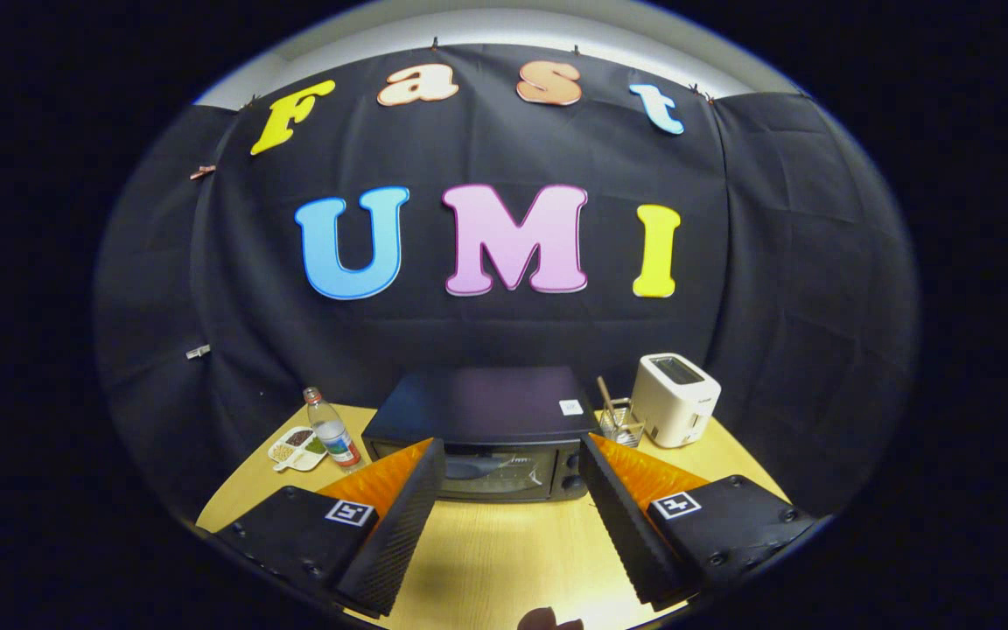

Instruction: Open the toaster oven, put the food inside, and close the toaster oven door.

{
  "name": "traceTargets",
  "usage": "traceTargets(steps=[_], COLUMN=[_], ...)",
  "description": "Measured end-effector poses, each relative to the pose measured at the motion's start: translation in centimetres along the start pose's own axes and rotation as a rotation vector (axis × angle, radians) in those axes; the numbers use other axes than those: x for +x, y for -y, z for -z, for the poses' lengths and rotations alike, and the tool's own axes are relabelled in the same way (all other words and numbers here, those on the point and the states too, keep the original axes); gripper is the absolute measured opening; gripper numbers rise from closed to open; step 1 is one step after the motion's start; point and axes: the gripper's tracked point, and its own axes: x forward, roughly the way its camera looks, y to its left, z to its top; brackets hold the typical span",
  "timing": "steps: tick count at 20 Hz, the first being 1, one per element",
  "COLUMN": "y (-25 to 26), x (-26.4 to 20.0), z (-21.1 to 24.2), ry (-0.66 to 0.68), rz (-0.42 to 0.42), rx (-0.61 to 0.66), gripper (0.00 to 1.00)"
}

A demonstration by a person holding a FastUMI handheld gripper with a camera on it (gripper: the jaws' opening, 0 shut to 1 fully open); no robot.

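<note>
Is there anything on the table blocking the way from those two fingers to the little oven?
Nothing visible does. The gripper is open, and bare table runs between its fingers to the toaster oven just ahead, door shut.

Tool [513,459] with ribbed fingers, two square coded markers, dark screwed housings

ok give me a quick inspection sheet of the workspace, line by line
surface: wooden table, bare between the fingers
job's things: toaster oven beyond the fingers, door shut; food not identifiable
clutter: water bottle and divided dish beside the oven on one side; utensil rack and white toaster on the other
grippers: tool open, holding nothing
cables: nothing seen
surroundings: black cloth wall
</note>
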Motion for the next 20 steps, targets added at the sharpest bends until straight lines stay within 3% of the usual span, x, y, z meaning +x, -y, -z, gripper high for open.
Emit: traceTargets(steps=[9, 20], y=[5.3, 8.6], x=[-7.6, -10.7], z=[-7.4, -8.4], ry=[0.185, 0.212], rz=[0.024, -0.026], rx=[-0.018, -0.012], gripper=[0.99, 0.98])
